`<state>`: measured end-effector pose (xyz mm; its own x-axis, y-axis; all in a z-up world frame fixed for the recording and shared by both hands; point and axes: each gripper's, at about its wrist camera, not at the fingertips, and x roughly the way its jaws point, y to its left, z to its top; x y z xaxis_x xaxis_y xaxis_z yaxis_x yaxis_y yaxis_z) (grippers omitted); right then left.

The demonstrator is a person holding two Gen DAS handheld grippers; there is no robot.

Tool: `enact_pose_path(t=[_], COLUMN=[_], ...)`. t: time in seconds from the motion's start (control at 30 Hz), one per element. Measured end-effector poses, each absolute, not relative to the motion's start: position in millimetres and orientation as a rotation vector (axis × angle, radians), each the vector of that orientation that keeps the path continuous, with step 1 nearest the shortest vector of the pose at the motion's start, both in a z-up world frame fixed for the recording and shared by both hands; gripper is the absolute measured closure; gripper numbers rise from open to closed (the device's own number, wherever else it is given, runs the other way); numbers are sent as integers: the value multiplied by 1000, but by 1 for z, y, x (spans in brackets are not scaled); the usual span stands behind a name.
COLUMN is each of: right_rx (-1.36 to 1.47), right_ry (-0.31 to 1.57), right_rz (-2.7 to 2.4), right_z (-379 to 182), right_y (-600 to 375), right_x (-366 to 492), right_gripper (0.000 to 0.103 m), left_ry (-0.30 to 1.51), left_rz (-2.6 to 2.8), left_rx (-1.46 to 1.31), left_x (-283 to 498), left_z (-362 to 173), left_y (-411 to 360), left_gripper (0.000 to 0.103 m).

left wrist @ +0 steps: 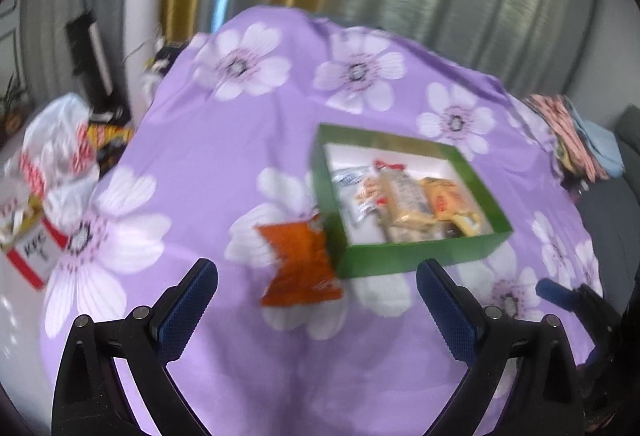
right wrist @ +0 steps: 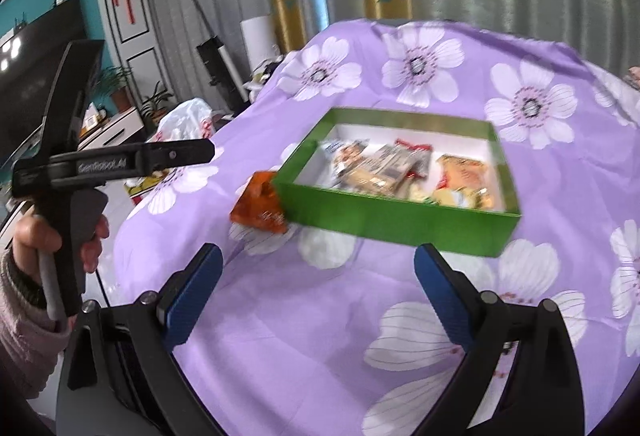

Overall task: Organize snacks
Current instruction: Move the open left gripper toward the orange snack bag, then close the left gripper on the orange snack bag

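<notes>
Left wrist view: the left gripper [left wrist: 317, 278] has its jaws wide apart and empty above the purple flowered cloth [left wrist: 224, 140] on the bench. The orange snack packet [left wrist: 298, 260] lies just ahead at twelve o'clock, touching the near-left corner of the green box [left wrist: 416, 256], which already holds several wrapped snacks [left wrist: 404, 200]. The risk is that a jaw catches the box wall and shoves the box, or pinches loose cloth along with the packet. At nine o'clock a red-and-white carton [left wrist: 28, 252] reads "KFC". The frame is blurred, so the wrapper print is illegible.

Right wrist view: the right gripper [right wrist: 318, 266] also stands open with nothing between its jaws. The box sits at twelve o'clock, the orange packet at eleven. The left tool at nine o'clock probably reads "GenRobot.AI". Both grippers converging on one packet could collide.
</notes>
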<state>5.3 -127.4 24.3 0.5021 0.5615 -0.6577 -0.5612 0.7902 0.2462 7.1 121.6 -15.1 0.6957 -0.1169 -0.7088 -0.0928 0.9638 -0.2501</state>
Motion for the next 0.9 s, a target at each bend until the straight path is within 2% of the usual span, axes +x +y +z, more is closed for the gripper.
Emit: enact_pose_path(t=[0.13,0.6,0.67,0.73,0.87,0.9], right_rx=[-8,-73,-73,-78,-66,-58], right_ry=[830,953,975,991,1021,1027], right_rz=[736,870,877,885,882,879], right_z=[9,-42,-50,-56,-66,-67], right_y=[-108,-28,-18,-9,4,5], right_x=[10,61,68,71,81,83], right_gripper=[8,25,27,30,31,31], left_ry=[847,893,899,903,913,917], left_rz=[-11,-105,-113,-128,-152,-161], left_rx=[-325,-371,-376,-376,-363,-366], left_x=[9,39,44,48,58,61], left_z=[-37,-79,-83,-86,-92,-94], left_y=[133,142,143,142,140,141], left_gripper=[4,4,6,14,20,26])
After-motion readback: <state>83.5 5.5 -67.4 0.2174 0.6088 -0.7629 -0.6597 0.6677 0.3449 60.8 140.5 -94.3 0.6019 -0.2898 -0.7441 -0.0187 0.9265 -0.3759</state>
